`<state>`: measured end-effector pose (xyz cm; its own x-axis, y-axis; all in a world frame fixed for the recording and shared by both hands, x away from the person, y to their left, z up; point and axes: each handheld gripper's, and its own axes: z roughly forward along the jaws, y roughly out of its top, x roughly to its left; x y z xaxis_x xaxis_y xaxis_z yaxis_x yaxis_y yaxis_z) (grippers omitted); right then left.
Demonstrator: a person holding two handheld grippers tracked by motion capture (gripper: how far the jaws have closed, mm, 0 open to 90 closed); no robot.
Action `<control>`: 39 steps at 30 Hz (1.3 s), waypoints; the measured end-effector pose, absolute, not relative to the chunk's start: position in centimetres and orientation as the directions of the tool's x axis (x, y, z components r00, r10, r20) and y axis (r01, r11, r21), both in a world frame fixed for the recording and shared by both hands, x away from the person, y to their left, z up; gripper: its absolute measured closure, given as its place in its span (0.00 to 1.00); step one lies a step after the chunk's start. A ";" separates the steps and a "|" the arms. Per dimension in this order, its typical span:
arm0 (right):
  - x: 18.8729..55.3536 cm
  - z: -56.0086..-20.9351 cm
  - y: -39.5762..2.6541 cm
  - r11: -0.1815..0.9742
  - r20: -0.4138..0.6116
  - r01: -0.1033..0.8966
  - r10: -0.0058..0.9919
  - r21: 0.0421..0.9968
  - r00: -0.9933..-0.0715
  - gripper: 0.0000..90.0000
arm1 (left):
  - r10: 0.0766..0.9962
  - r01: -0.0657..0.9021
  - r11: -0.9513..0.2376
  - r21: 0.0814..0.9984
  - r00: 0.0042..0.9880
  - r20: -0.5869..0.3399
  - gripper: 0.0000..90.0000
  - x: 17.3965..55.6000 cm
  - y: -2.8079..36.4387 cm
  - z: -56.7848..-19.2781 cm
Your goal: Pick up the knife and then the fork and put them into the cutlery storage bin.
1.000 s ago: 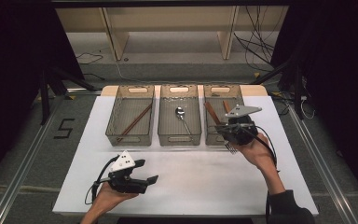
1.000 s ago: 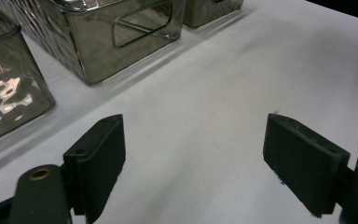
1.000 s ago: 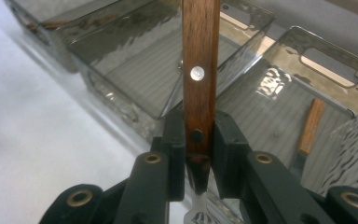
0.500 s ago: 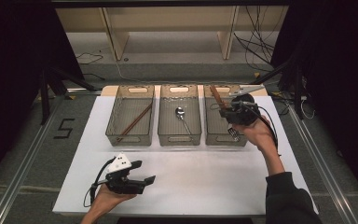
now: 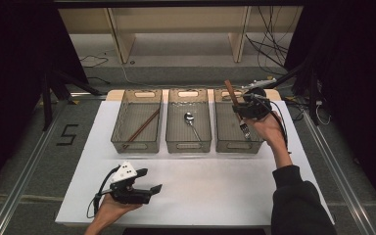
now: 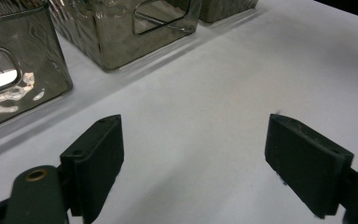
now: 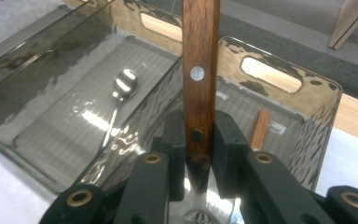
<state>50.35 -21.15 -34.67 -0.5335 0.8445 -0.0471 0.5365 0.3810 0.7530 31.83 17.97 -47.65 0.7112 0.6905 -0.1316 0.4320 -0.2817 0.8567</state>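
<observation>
My right gripper (image 5: 241, 109) is shut on a wooden-handled fork (image 5: 230, 94), held above the right clear bin (image 5: 223, 145). The fork's handle (image 7: 200, 46) points up and away, and its metal tines (image 5: 245, 131) hang down toward the bin. In the right gripper view the jaws clamp the handle near its lower rivet. Down at the lower left of the white table, my left gripper (image 5: 154, 187) rests open in a hand. Bare white tabletop lies between its jaws in the left gripper view (image 6: 193, 140).
Three clear bins stand in a row at the back of the white mat (image 5: 210, 186). The left bin holds brown chopsticks (image 5: 142, 126). A spoon (image 5: 191, 122) lies in the middle bin. Another wooden piece (image 7: 261, 128) lies in the right bin.
My right gripper has moved away from the person, along the right bin, with the fork, and the handle now sticks up. The left gripper has stayed put.
</observation>
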 end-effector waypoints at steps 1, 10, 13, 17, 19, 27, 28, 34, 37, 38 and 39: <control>50.5 -34.7 -21.2 0.383 -0.053 0.535 0.846 0.753 -0.531 0.86 | 0.692 0.433 -0.276 0.858 0.709 -0.136 0.21 31.8 18.0 -47.7; 51.9 -36.1 -21.9 0.379 -0.053 0.575 0.863 0.725 -0.502 0.86 | 0.693 0.427 -0.272 0.862 0.708 -0.132 0.21 31.8 18.3 -47.7; 52.1 -36.4 -22.2 0.375 -0.051 0.583 0.867 0.720 -0.495 0.86 | 0.694 0.432 -0.272 0.860 0.707 -0.135 0.21 31.9 18.2 -47.8; 52.3 -37.0 -22.3 0.374 -0.045 0.595 0.869 0.711 -0.492 0.86 | 0.693 0.432 -0.275 0.859 0.708 -0.134 0.21 31.9 18.2 -47.8; 52.4 -37.4 -22.4 0.375 -0.047 0.599 0.870 0.708 -0.490 0.86 | 0.694 0.434 -0.271 0.860 0.707 -0.138 0.22 31.9 18.2 -47.8; 52.3 -38.5 -22.5 0.368 -0.031 0.623 0.875 0.690 -0.483 0.86 | 0.695 0.435 -0.280 0.856 0.707 -0.133 0.22 31.9 18.1 -47.8; 52.3 -38.6 -22.5 0.369 -0.034 0.624 0.876 0.688 -0.481 0.86 | 0.694 0.435 -0.281 0.855 0.708 -0.132 0.22 31.9 18.1 -47.8; 52.4 -39.3 -22.8 0.372 -0.036 0.636 0.879 0.676 -0.476 0.86 | 0.696 0.436 -0.284 0.854 0.706 -0.130 0.22 31.9 18.1 -47.8; 52.4 -39.7 -22.9 0.368 -0.033 0.647 0.883 0.667 -0.468 0.85 | 0.694 0.435 -0.284 0.854 0.708 -0.130 0.22 31.9 18.0 -47.8; 52.4 -39.8 -23.0 0.369 -0.033 0.650 0.883 0.664 -0.468 0.85 | 0.695 0.437 -0.283 0.854 0.707 -0.131 0.22 31.9 18.0 -47.8; 52.4 -39.9 -23.0 0.364 -0.031 0.658 0.887 0.658 -0.460 0.84 | 0.695 0.436 -0.283 0.854 0.707 -0.131 0.22 31.9 18.0 -47.8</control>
<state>52.40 -23.05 -39.87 -0.4602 0.8873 -0.0309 0.6585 0.3645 0.6585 31.89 17.99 -47.81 0.7070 0.6950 -0.1307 0.4364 -0.2834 0.8539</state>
